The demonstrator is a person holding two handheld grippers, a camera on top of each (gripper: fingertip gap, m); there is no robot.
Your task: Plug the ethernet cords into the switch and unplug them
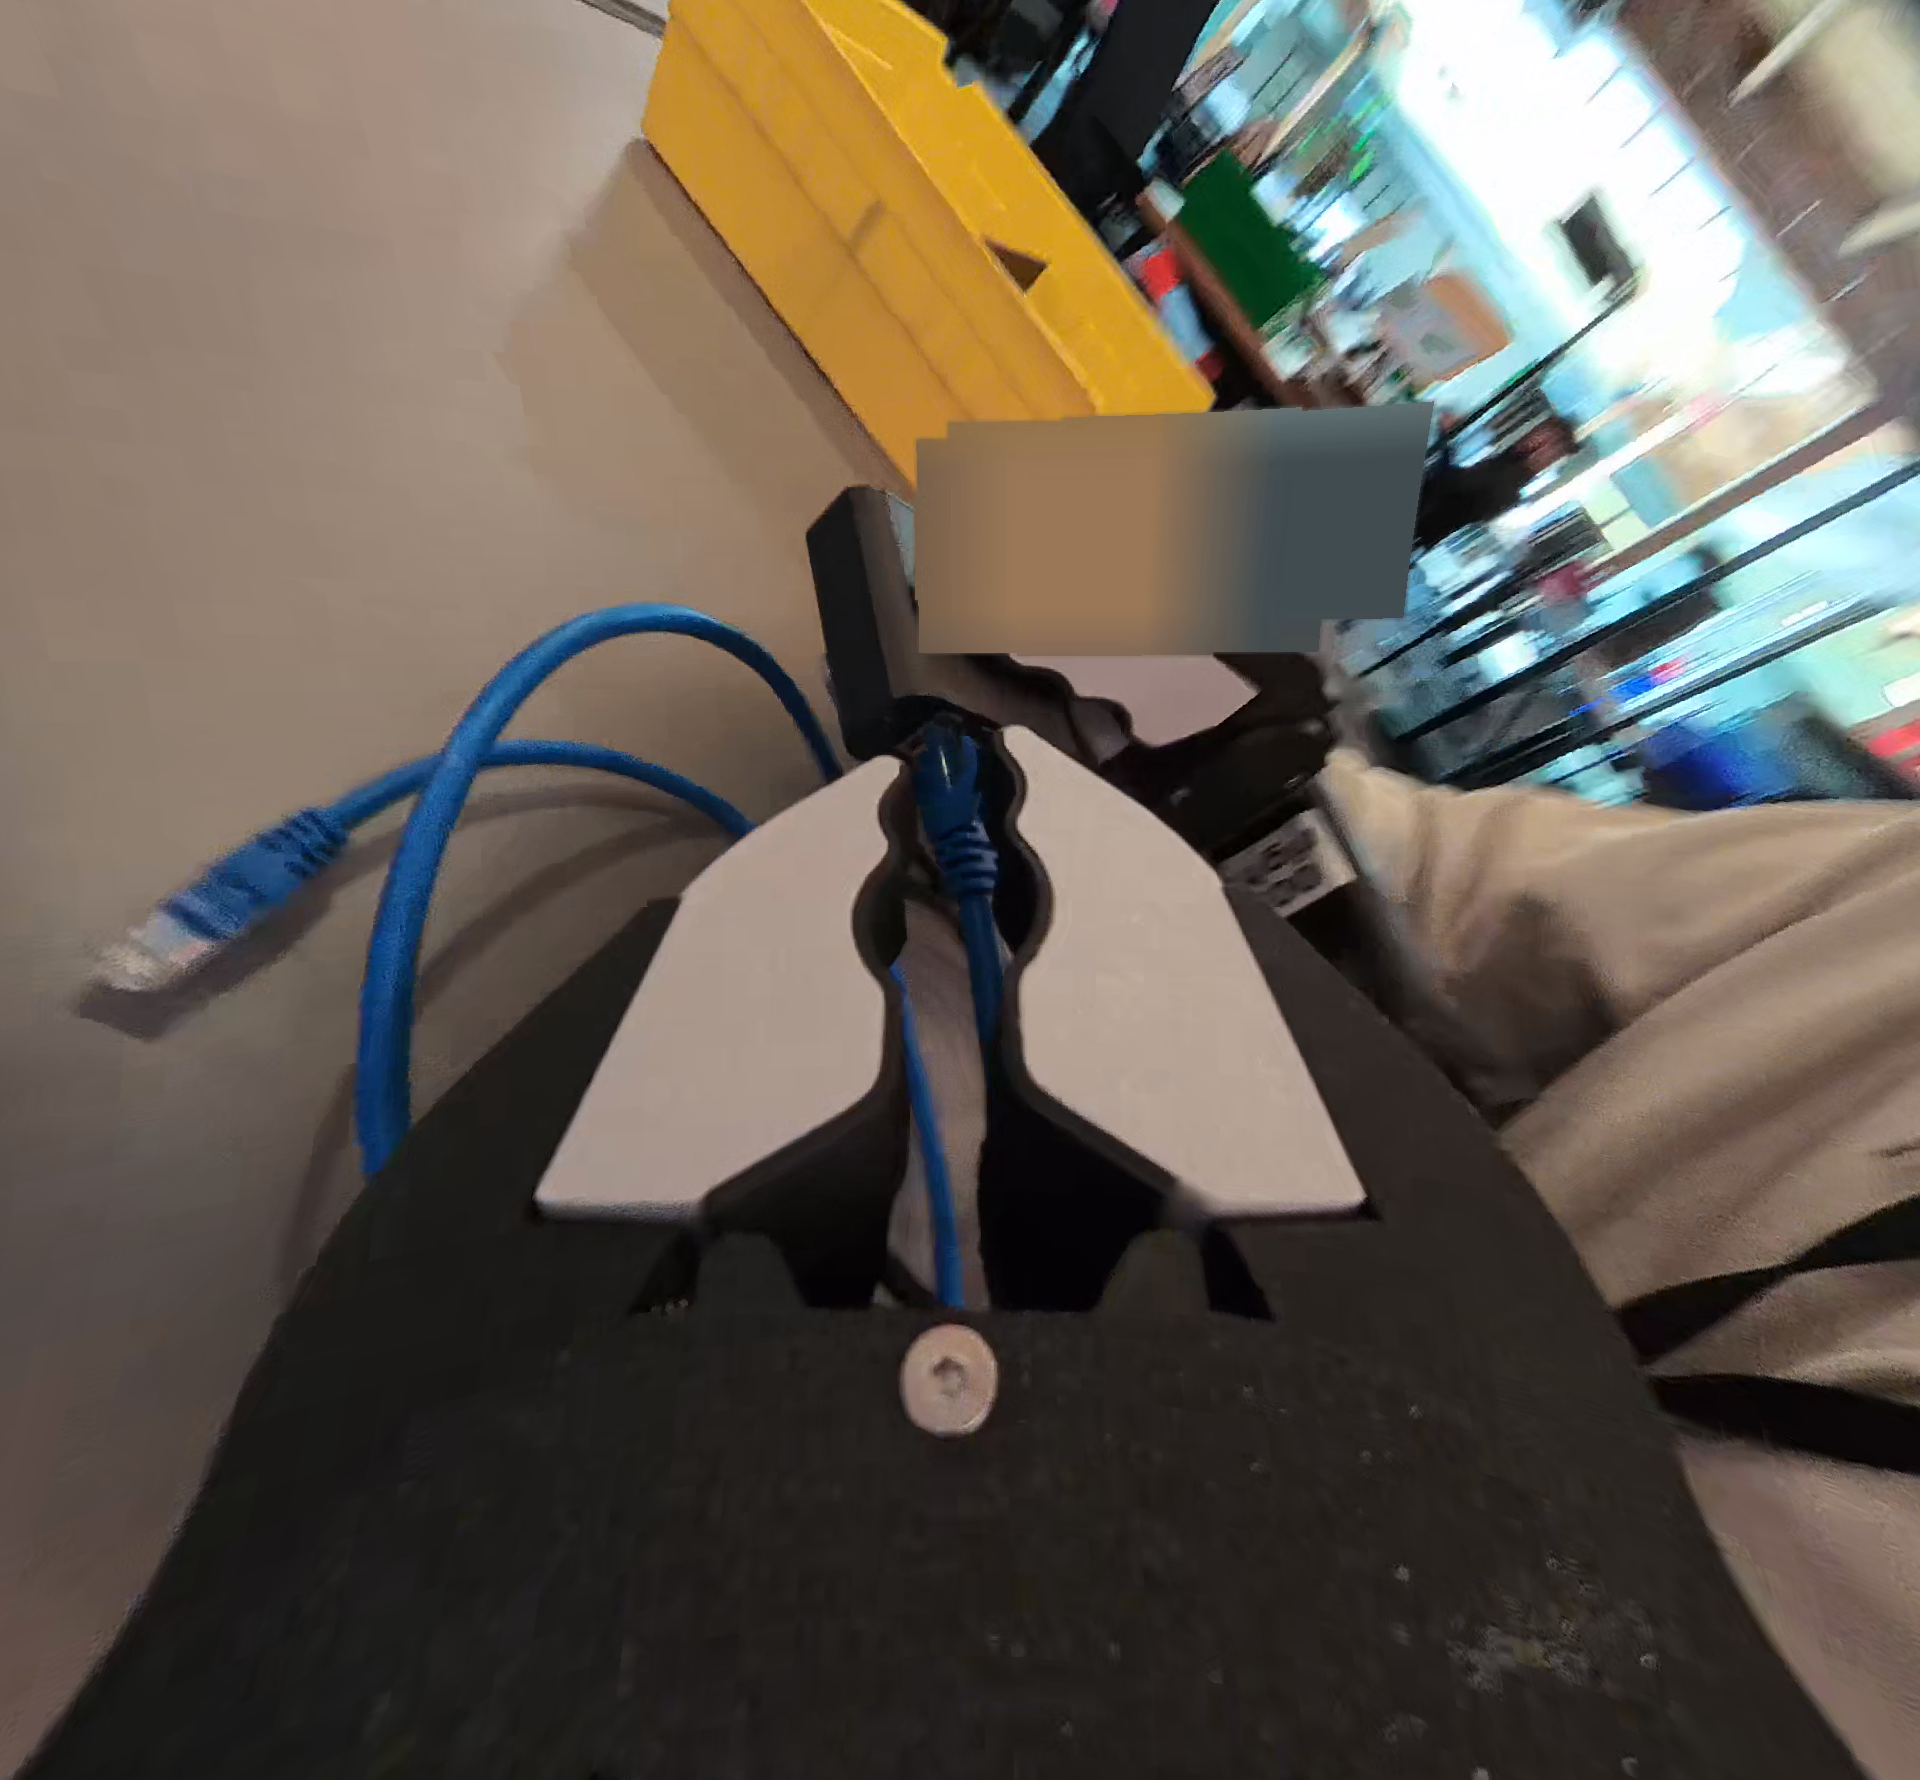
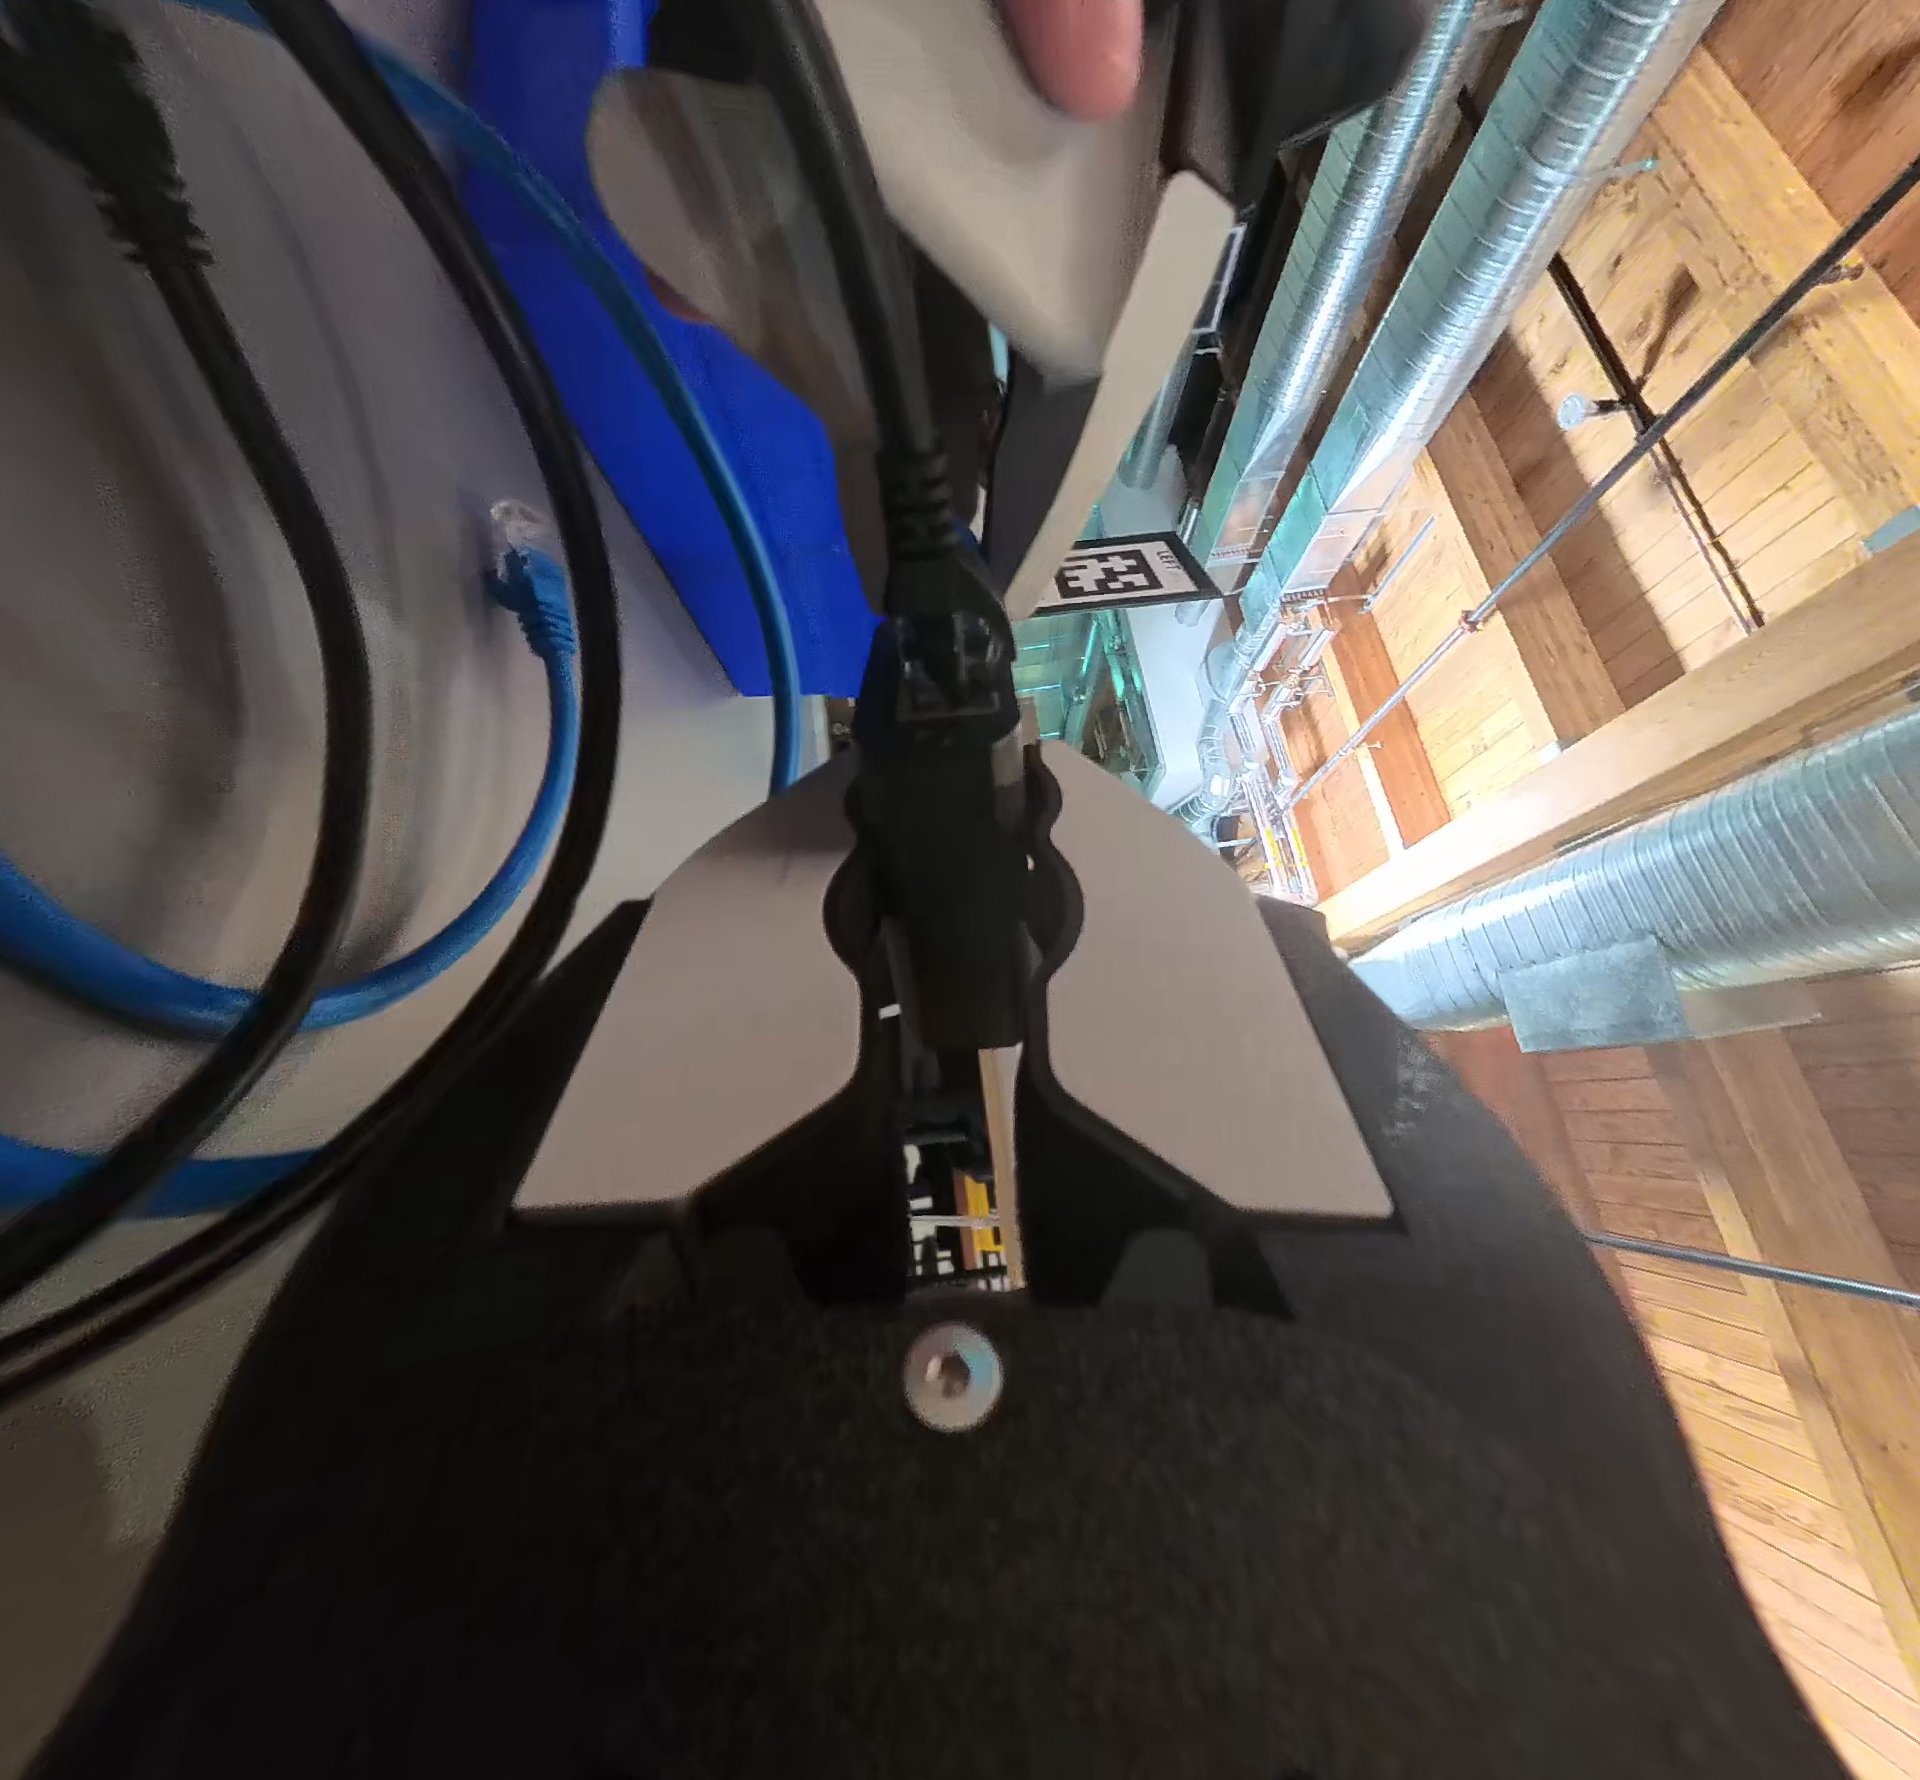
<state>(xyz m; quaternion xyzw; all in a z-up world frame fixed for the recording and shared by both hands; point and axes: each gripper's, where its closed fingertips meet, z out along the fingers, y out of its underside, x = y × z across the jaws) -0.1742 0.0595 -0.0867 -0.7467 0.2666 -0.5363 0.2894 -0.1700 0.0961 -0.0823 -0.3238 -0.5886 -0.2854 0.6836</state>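
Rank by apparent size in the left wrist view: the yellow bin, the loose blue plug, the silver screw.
1. yellow bin, clearly largest.
2. loose blue plug on the table.
3. silver screw, smallest, though it sits nearest the camera, so its true size is smaller than it appears.

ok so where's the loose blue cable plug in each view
Left wrist view: the loose blue plug lies at the left edge on the pale table, unplugged.
Right wrist view: it sits left of centre, tip pointing up.
Shared landmark: the looping blue cable behind it.
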